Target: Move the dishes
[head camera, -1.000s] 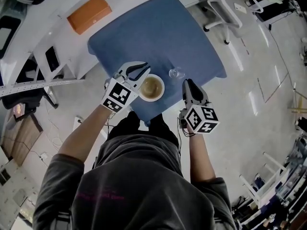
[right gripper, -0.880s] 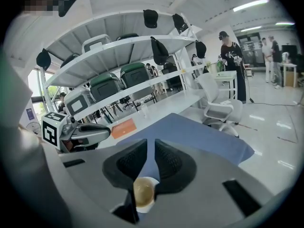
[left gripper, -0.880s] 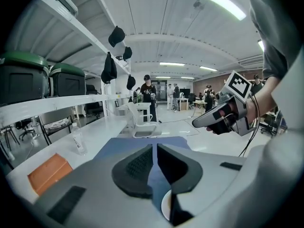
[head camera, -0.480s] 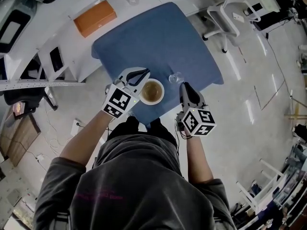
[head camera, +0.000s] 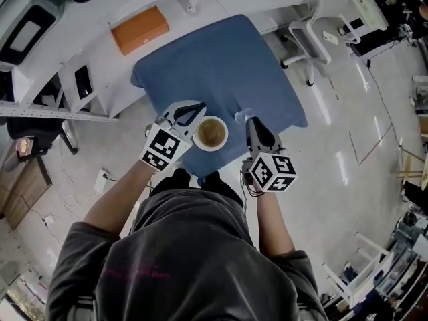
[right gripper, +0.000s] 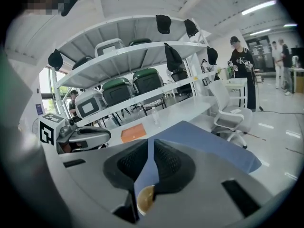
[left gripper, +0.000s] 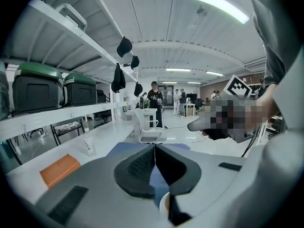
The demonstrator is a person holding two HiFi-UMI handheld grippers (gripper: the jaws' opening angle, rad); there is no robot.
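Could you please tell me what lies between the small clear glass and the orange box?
In the head view, only bare blue tablecloth lies between the glass and the orange box, followed by a strip of white counter just before the box.

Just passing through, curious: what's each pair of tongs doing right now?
Left tongs: closed, tips pressed together.
Right tongs: slightly open, have just been closing; only blue tablecloth shows between the tips.
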